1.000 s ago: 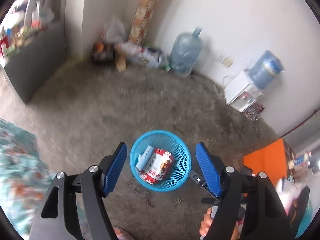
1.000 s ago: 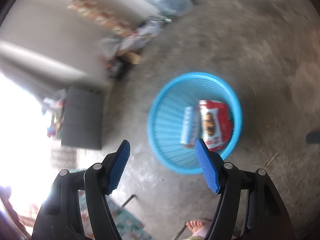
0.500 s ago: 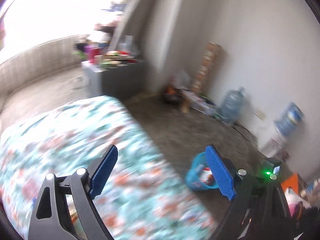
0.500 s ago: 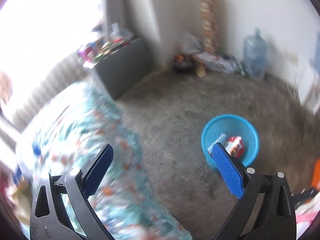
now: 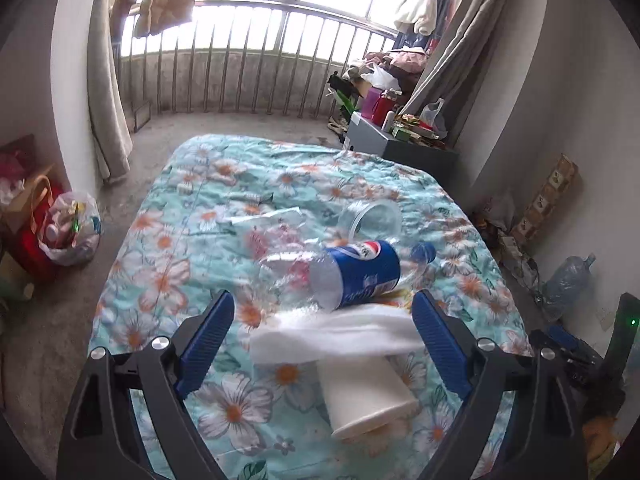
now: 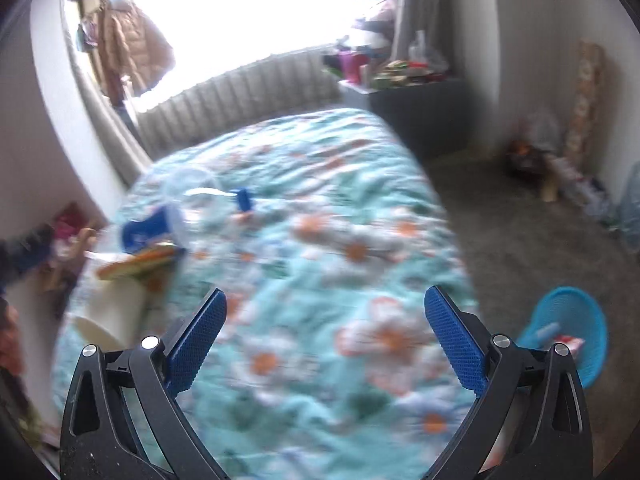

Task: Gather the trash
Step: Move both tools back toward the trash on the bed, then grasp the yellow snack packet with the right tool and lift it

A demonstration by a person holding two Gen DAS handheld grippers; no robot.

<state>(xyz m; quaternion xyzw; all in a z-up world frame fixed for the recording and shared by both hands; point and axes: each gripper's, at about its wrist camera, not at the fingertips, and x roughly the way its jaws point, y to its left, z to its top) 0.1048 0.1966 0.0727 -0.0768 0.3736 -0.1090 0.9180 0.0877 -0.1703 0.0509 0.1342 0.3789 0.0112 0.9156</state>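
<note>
Both grippers (agape) (image 5: pixel 320 332) (image 6: pixel 326 338) above bed (image 5: pixel 192 240)

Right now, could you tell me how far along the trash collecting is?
Done: the blue basket on the floor already holds some wrappers. In hand: nothing; the left gripper and right gripper are both open and empty. Left: the Pepsi bottle, white cup, white tissue and clear tub lie on the bed.

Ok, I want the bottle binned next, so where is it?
In the left wrist view the bottle lies on its side mid-bed, just ahead of the open left gripper, between a clear cup and a white cup.
</note>
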